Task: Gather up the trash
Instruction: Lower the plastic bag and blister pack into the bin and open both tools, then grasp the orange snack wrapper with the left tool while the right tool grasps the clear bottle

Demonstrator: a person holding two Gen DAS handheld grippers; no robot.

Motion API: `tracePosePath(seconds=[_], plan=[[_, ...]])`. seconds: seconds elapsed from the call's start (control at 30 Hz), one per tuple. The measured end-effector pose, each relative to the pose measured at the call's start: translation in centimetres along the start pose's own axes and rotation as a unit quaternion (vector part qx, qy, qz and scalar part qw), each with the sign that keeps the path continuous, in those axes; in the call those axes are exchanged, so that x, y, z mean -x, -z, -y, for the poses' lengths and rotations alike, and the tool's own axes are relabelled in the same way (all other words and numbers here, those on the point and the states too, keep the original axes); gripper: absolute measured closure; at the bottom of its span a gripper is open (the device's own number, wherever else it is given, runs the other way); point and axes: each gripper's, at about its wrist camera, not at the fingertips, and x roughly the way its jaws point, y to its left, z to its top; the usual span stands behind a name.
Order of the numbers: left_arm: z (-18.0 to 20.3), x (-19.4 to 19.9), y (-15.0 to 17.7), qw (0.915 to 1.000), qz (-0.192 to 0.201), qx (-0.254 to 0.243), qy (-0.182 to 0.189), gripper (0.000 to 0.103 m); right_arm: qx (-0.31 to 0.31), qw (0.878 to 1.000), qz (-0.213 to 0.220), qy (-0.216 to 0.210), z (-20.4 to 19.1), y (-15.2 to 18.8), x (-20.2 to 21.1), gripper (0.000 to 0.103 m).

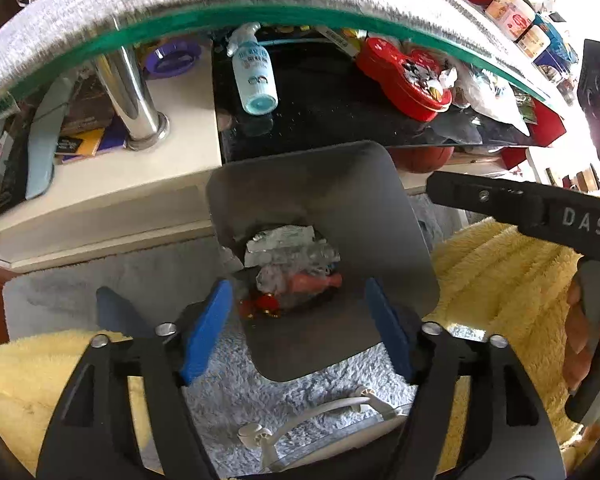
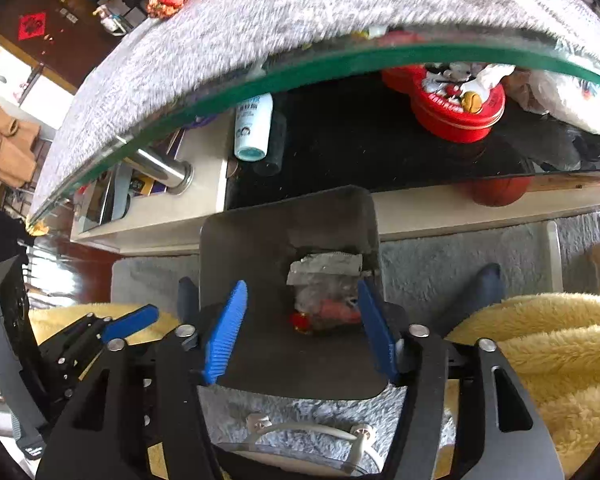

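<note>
A grey bin (image 1: 320,176) with a rounded square mouth stands on the rug right below both grippers. Inside lie a silver foil wrapper (image 1: 280,240), crumpled clear plastic, an orange wrapper (image 1: 316,282) and a small red scrap (image 1: 264,304). My left gripper (image 1: 298,285) hangs over the bin's mouth, its blue pads wide apart and touching nothing. From the right wrist view the same bin (image 2: 280,224) shows the foil wrapper (image 2: 324,266) and orange wrapper (image 2: 336,308). My right gripper (image 2: 302,284) is also open above it, holding nothing.
A glass tabletop edge (image 1: 260,16) under a grey fuzzy cover arches above the bin. The shelf below holds a pale blue bottle (image 1: 254,76) and a red tin (image 1: 404,80). A chrome leg (image 1: 136,96) stands left. Yellow fleece (image 1: 500,272) flanks the bin on the grey rug (image 1: 100,280).
</note>
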Motion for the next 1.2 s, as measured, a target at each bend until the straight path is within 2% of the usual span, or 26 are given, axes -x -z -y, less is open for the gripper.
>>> tracePosePath(seconds=[0.13, 0.2, 0.4, 0.6, 0.77, 0.93, 1.2], plan=[[-0.2, 1.9, -0.7, 0.9997, 0.022, -0.001, -0.010, 0.018, -0.006, 1.000, 0.023, 0.010, 0.4, -0.9, 1.8, 0.011], [-0.3, 2.9, -1.2, 0.9993, 0.035, -0.001, -0.013, 0.014, -0.009, 0.999, 0.033, 0.012, 0.5, -1.4, 2.7, 0.009], [-0.7, 6.0, -2.9, 0.9975, 0.069, 0.006, -0.013, 0.008, -0.015, 0.998, 0.054, 0.009, 0.7, -3.1, 4.6, 0.008], [-1.4, 7.6, -5.0, 0.9957, 0.091, 0.011, -0.012, 0.008, -0.018, 0.996, 0.090, 0.010, 0.5, -5.3, 6.9, 0.007], [-2.5, 8.6, -7.9, 0.9936, 0.109, 0.012, -0.026, 0.008, -0.004, 0.993, 0.114, 0.013, -0.4, -8.2, 8.1, 0.007], [-3.5, 9.2, -11.1, 0.9913, 0.124, 0.011, -0.042, 0.008, 0.005, 0.992, 0.128, 0.017, -1.5, -11.4, 7.8, 0.007], [-5.7, 8.5, -16.1, 0.9897, 0.127, 0.021, -0.062, 0.008, 0.012, 0.991, 0.135, 0.020, -2.3, -15.9, 5.5, 0.007]])
